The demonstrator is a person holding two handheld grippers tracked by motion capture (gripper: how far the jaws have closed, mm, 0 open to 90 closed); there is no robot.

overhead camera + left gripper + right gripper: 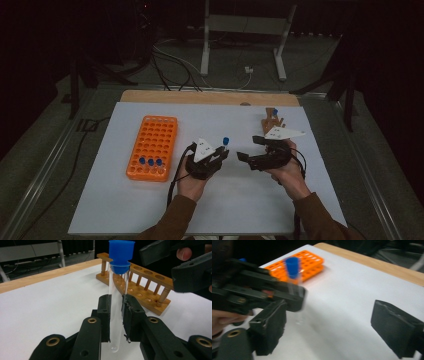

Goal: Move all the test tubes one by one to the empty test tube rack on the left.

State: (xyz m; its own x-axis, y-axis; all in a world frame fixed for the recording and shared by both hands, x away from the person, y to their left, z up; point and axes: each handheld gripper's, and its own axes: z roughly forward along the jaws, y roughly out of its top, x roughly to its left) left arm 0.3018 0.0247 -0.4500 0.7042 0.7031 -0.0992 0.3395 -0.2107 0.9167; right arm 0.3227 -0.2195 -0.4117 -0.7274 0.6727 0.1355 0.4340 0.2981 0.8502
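A clear test tube with a blue cap (119, 277) stands upright between the pads of my left gripper (116, 300), which is shut on its lower half. In the high view the left gripper (221, 153) holds the tube (226, 141) just above the white mat at table centre. My right gripper (246, 150) faces it from the right, a short gap away. In the right gripper view my right gripper (332, 325) is open with only the mat between its pads, and the capped tube (292, 265) is beyond its left pad.
An orange tube rack (152, 147) lies at the left of the white mat (240, 200), with three blue-capped tubes (150, 161) in its near row. A wooden rack (272, 120) stands at the back right, close behind the right gripper. A wooden table edge (200, 96) runs along the far side.
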